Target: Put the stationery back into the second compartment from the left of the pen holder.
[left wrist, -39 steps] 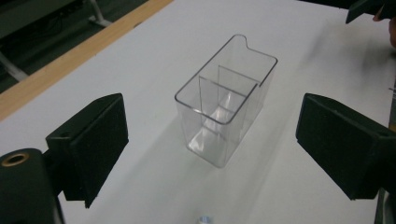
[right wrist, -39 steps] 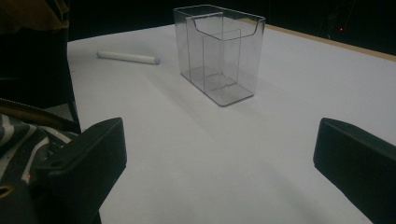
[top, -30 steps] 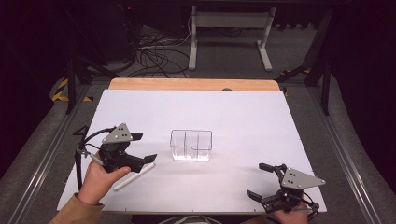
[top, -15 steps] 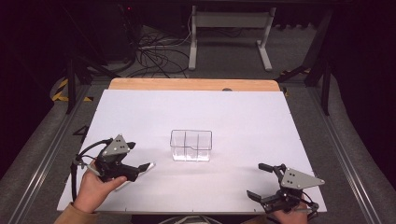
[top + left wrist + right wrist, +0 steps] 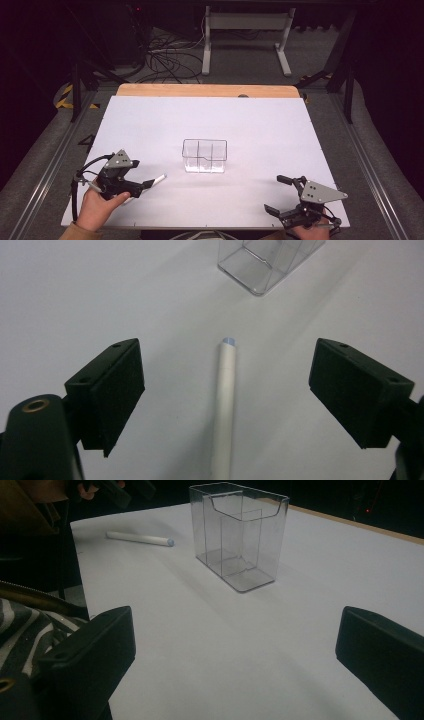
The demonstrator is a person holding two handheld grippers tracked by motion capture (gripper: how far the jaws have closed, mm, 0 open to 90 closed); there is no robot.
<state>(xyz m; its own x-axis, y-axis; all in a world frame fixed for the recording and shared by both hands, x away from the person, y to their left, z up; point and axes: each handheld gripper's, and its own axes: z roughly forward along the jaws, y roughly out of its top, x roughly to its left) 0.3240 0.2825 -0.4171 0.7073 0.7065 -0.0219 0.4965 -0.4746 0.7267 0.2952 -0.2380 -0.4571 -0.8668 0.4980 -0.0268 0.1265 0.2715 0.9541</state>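
Observation:
A white marker (image 5: pixel 157 179) lies flat on the white table top (image 5: pixel 260 125), left of a clear plastic box (image 5: pixel 204 155) with dividers. My left gripper (image 5: pixel 141 184) is held low over the marker's near end. In the left gripper view the marker (image 5: pixel 224 400) runs up between the two black pads (image 5: pixel 117 390) without touching either, and the gripper (image 5: pixel 237 390) is open. The clear box (image 5: pixel 267 262) stands just beyond. My right gripper (image 5: pixel 275 194) rests open at the front right with nothing between its jaws. The right gripper view shows the box (image 5: pixel 237 535) and the marker (image 5: pixel 140 539).
A wooden strip (image 5: pixel 200 90) borders the table's far edge, with dark floor, cables and a metal stand behind it. A striped sleeve (image 5: pixel 30 625) sits at the left of the right gripper view.
My left gripper has sunk toward the table and drawn a little toward the front left, coming down over the marker. The right gripper, box and marker have stayed put.

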